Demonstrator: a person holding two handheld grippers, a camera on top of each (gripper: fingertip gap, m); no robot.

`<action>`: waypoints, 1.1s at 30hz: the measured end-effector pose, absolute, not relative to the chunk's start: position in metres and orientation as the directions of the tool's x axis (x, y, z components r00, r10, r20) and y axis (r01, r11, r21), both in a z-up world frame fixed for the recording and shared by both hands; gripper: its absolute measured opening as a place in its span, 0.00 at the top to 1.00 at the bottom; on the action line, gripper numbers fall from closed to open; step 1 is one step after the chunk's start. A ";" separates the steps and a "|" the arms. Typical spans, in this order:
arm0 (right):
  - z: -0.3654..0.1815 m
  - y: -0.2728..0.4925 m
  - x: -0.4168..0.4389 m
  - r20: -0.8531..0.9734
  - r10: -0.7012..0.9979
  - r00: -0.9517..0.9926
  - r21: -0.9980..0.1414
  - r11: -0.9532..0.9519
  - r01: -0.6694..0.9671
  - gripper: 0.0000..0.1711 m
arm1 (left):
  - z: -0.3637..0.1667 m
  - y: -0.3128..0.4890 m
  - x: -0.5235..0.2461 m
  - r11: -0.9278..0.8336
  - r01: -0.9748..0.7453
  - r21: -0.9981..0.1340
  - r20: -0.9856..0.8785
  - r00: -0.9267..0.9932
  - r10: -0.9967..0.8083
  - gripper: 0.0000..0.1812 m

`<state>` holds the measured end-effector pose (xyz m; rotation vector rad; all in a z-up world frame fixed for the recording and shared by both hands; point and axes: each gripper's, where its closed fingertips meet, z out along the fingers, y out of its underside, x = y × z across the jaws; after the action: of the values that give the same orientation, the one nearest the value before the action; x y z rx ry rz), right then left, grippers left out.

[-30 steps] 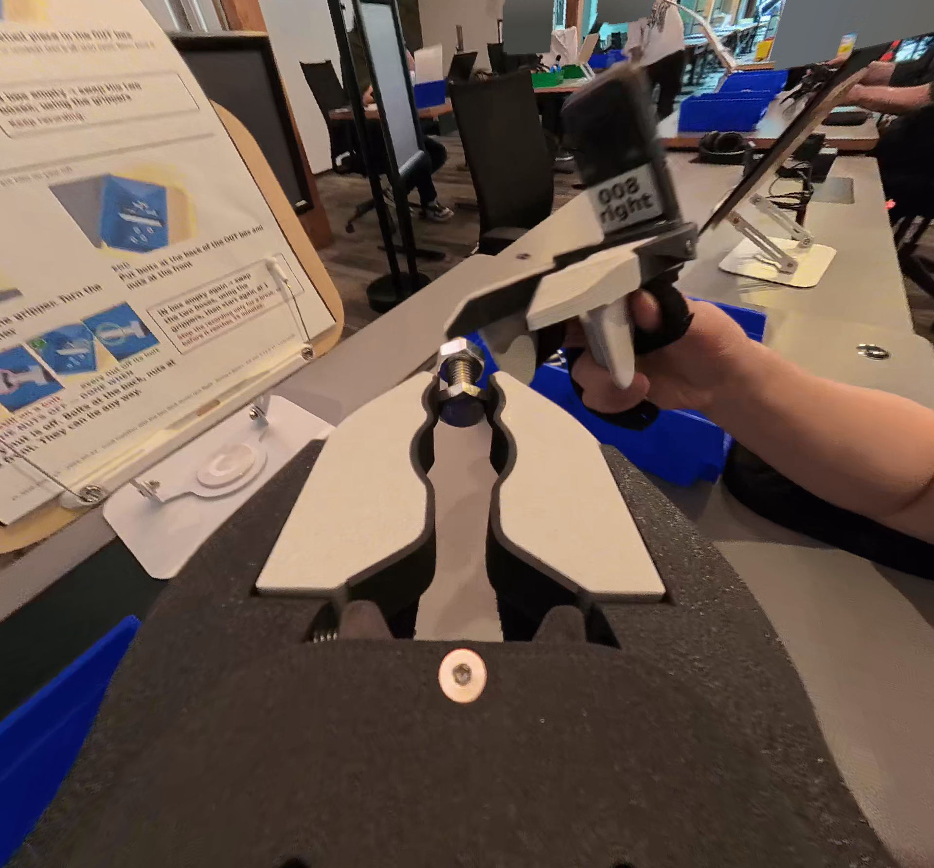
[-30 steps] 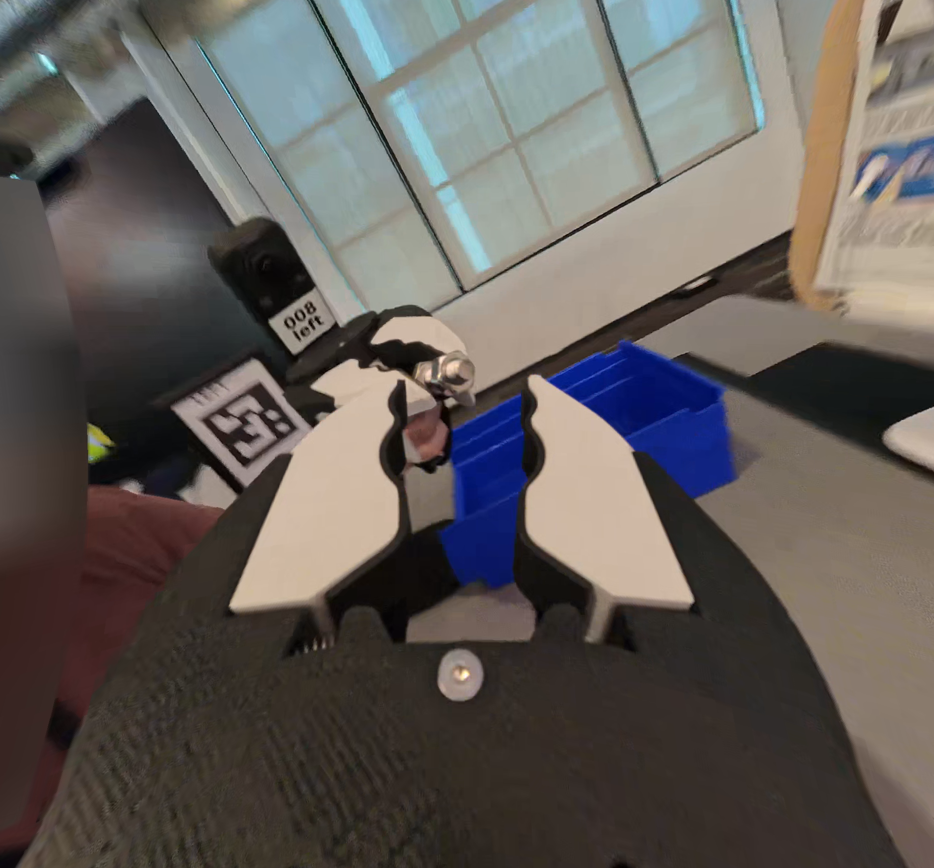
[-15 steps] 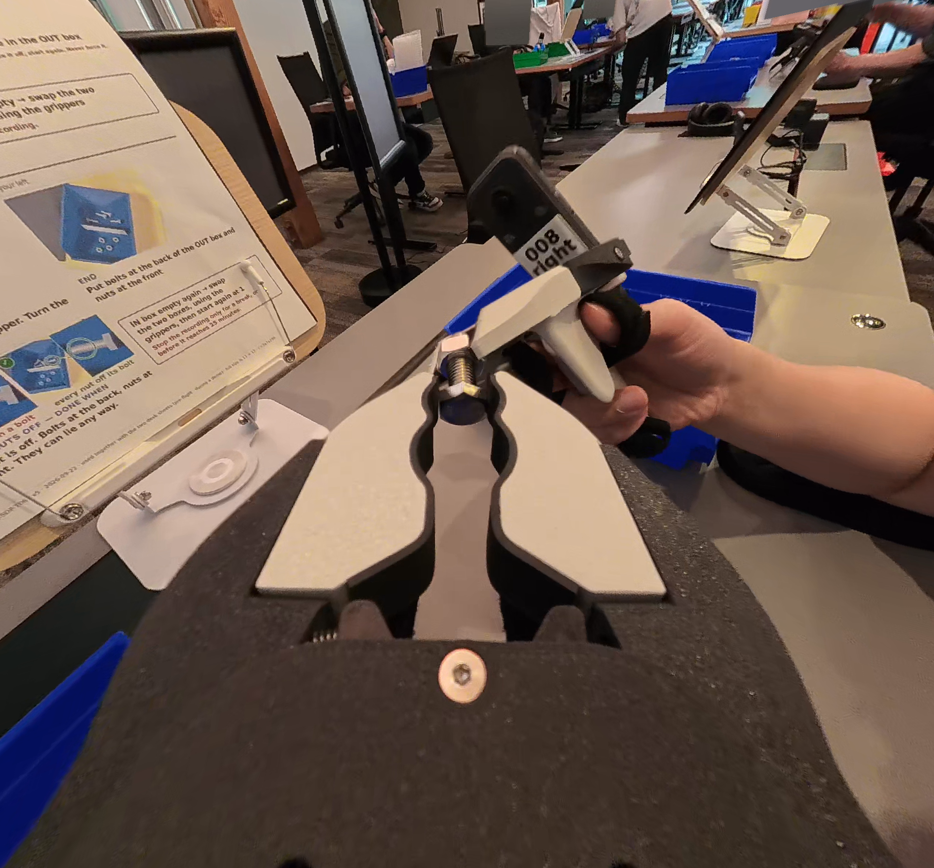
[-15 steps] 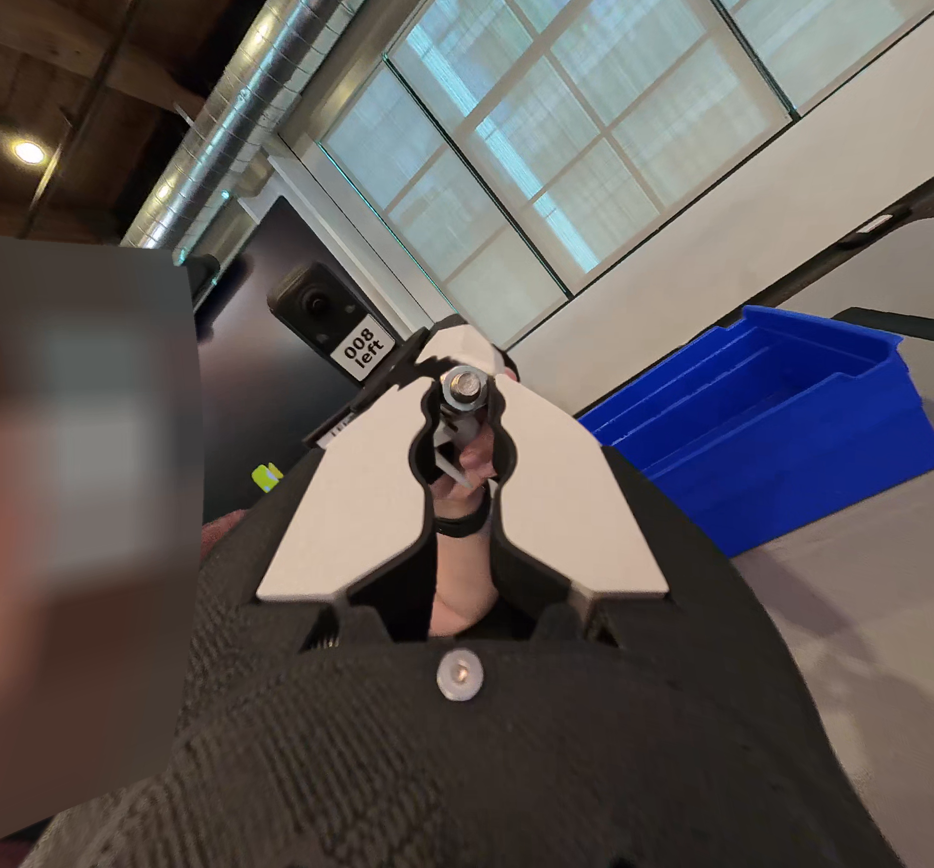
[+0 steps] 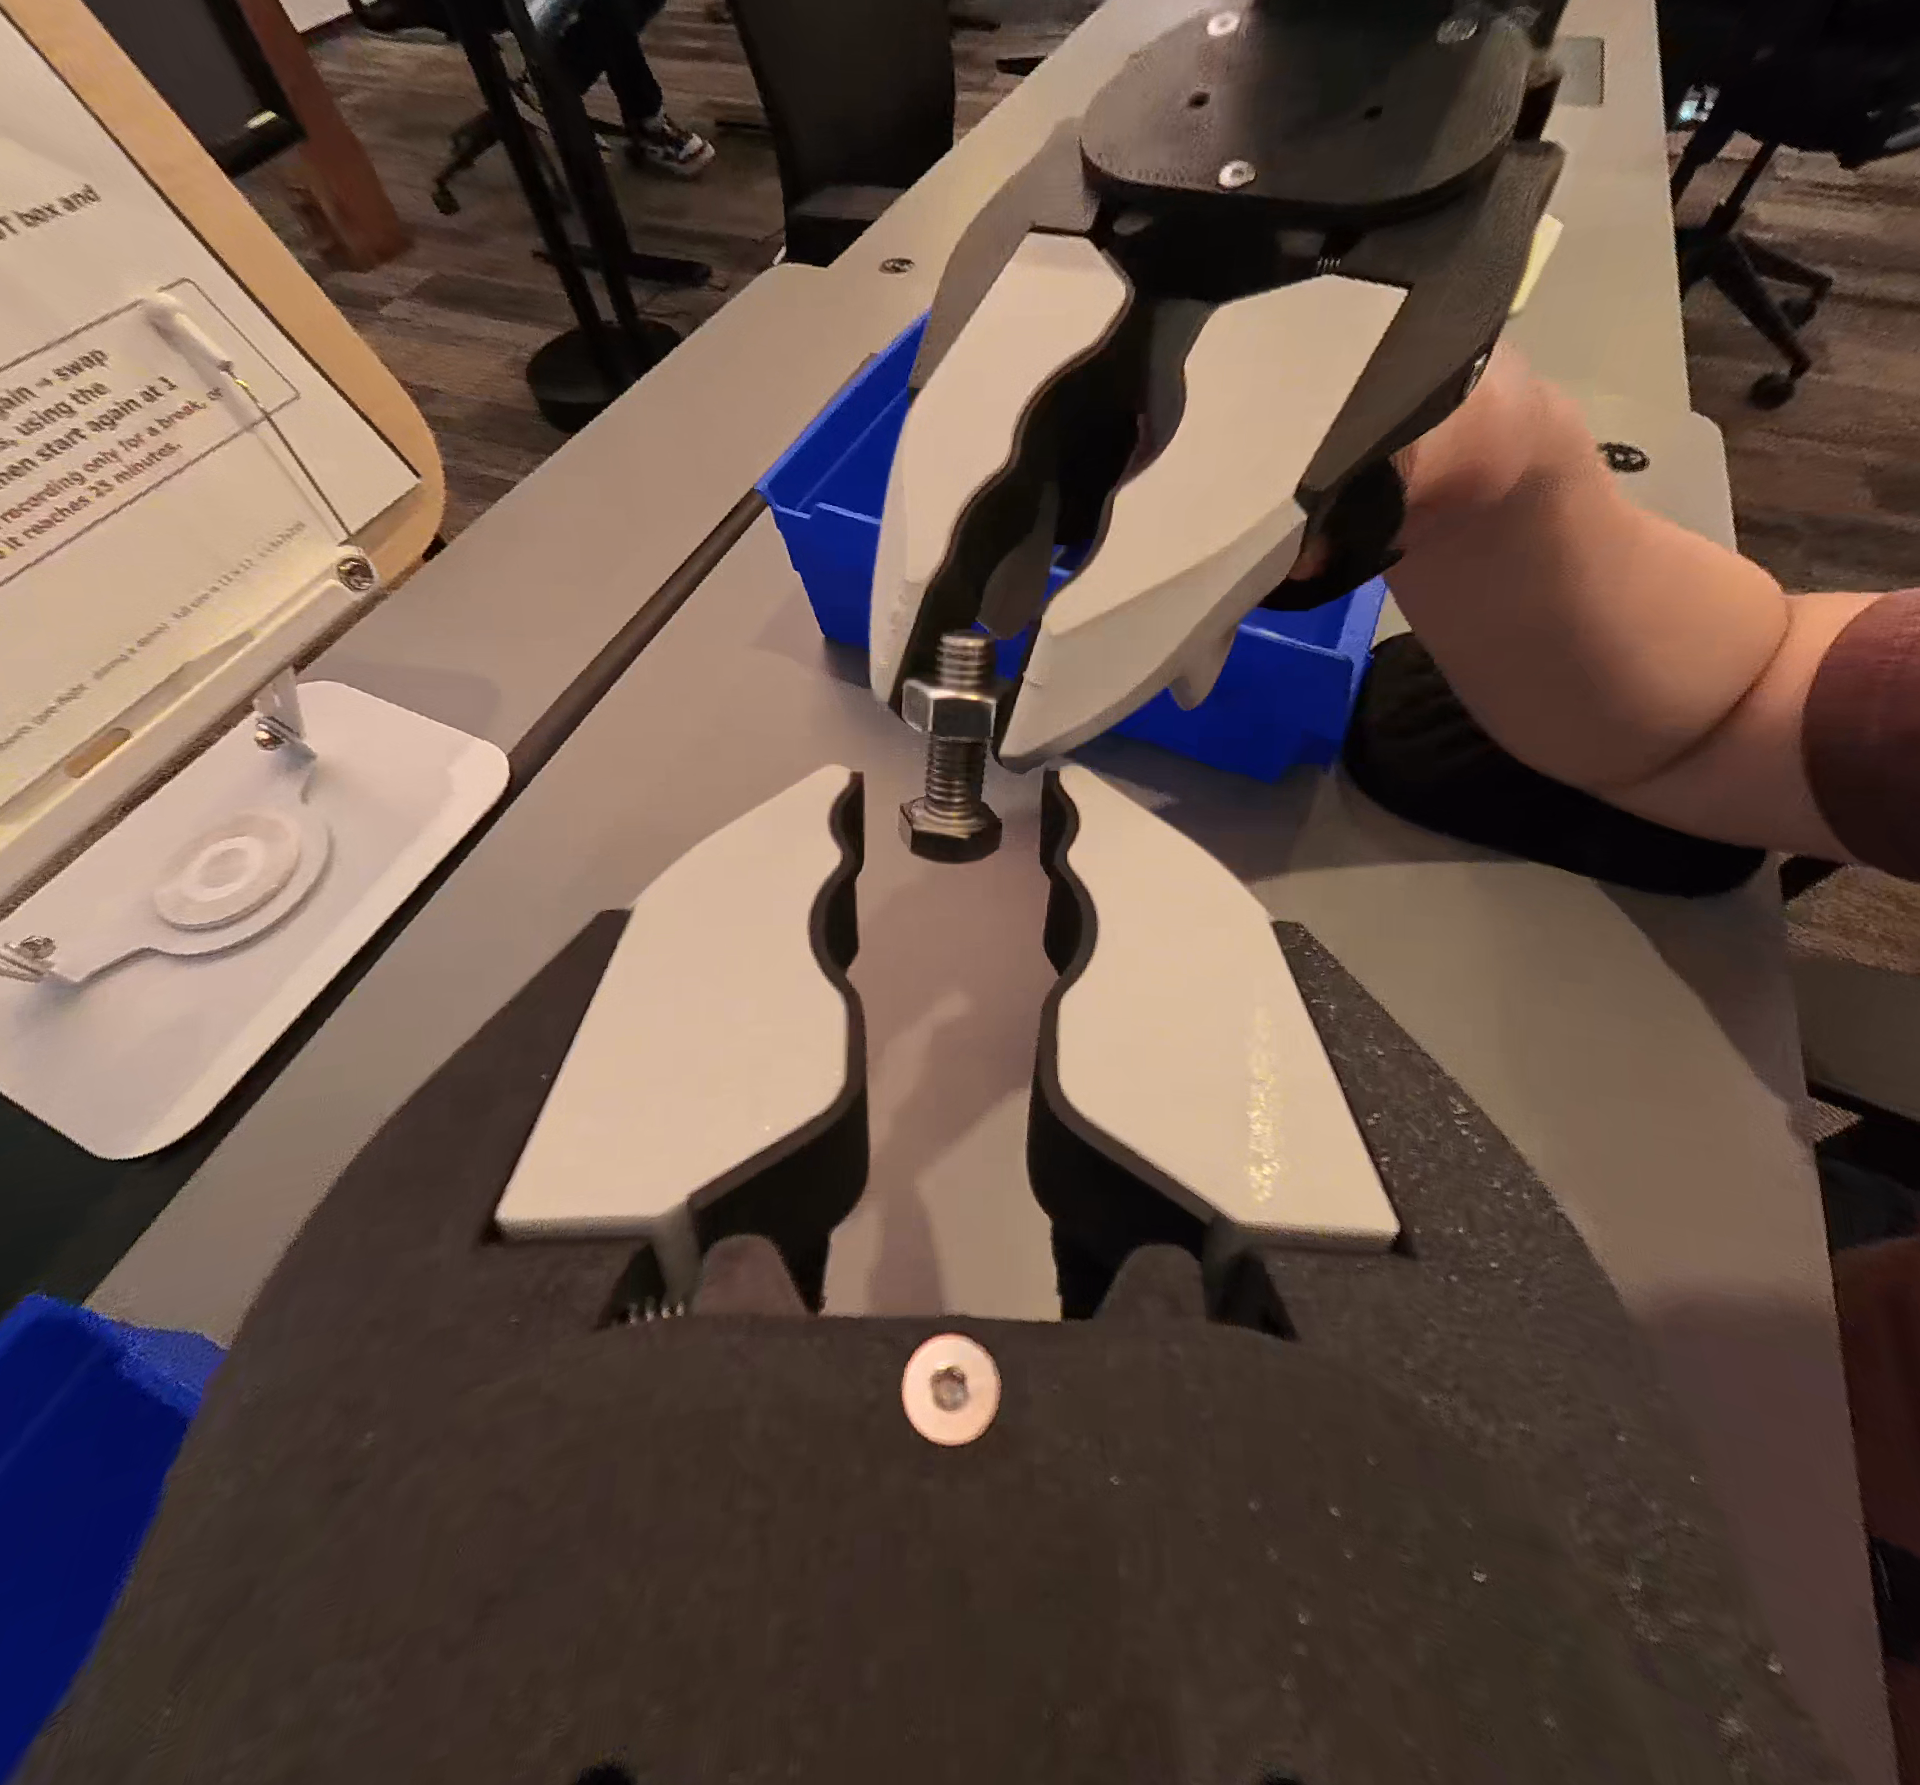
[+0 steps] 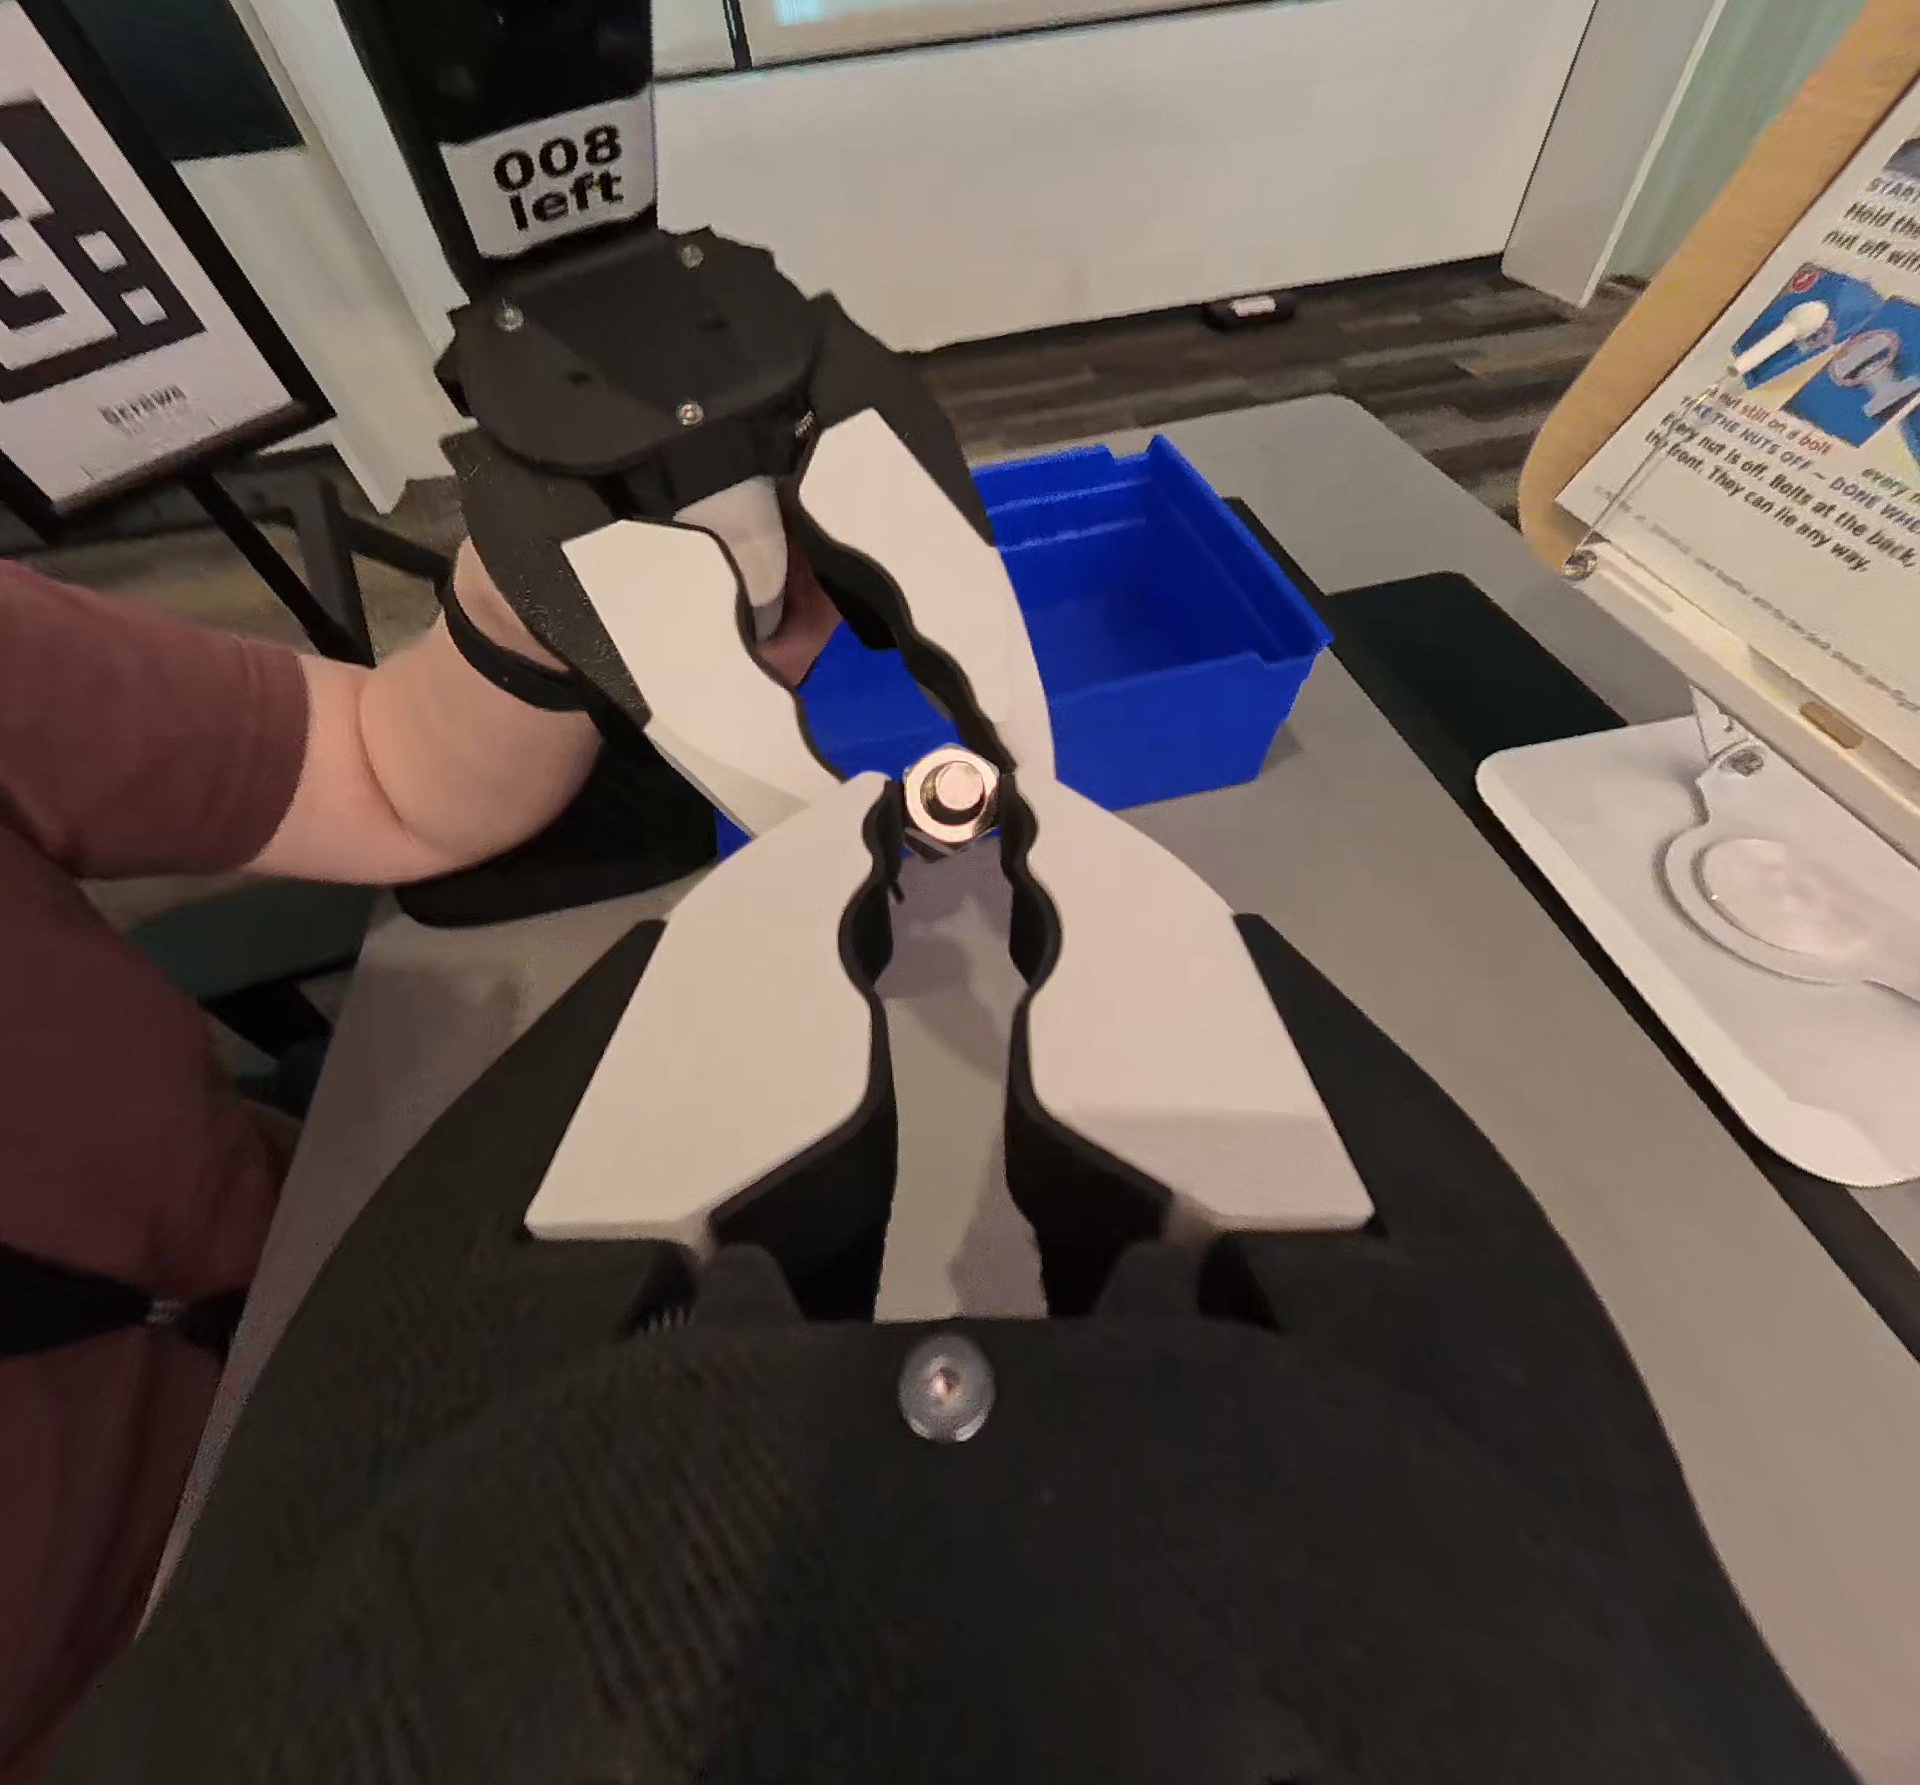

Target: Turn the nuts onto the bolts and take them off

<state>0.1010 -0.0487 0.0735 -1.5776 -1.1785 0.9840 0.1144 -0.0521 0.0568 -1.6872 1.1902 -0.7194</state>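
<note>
A steel bolt (image 5: 948, 805) with a hex nut (image 5: 951, 705) threaded near its tip points up toward my right gripper. My right gripper (image 5: 951, 715) comes in from above, shut on the nut. In the right wrist view the nut (image 6: 951, 805) sits end-on between my right gripper's (image 6: 948, 798) tips. My left gripper (image 5: 951, 790) is open. The bolt head lies between its fingertips (image 5: 821, 800), with a gap on each side. The left gripper (image 6: 906, 764) also shows opposite in the right wrist view, with its jaws spread.
A blue bin (image 5: 1278, 696) stands on the grey table (image 5: 675, 655) just behind the grippers and looks empty in the right wrist view (image 6: 1143, 613). An instruction board (image 5: 156, 385) on a white stand base (image 5: 208, 904) is to the left. Another blue bin's corner (image 5: 73, 1403) is at lower left. The tips of both grippers are at nearly the same place.
My left gripper, shut on the bolt before, has opened. My right gripper has closed on the nut. Both grippers have tilted down toward the table.
</note>
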 end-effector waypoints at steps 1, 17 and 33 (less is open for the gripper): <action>0.071 -0.049 0.101 -0.080 0.970 0.228 -0.953 -0.142 0.268 0.89 | 0.054 -0.052 0.115 -0.111 -0.407 -0.907 -0.047 0.358 -0.932 0.83; 0.069 -0.062 0.105 -0.335 0.938 0.093 -0.906 -0.348 0.242 0.89 | 0.052 -0.076 0.125 -0.307 -0.314 -0.899 0.282 0.124 -0.951 0.91; 0.089 -0.066 0.108 -0.411 0.911 -0.044 -0.907 -0.404 0.119 0.94 | 0.067 -0.081 0.125 -0.401 -0.218 -0.890 0.408 0.015 -0.913 0.95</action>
<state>0.1079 -0.0662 0.0890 -1.5670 -1.1129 1.5165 0.1247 -0.0813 0.0671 -1.6733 1.1670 -1.4280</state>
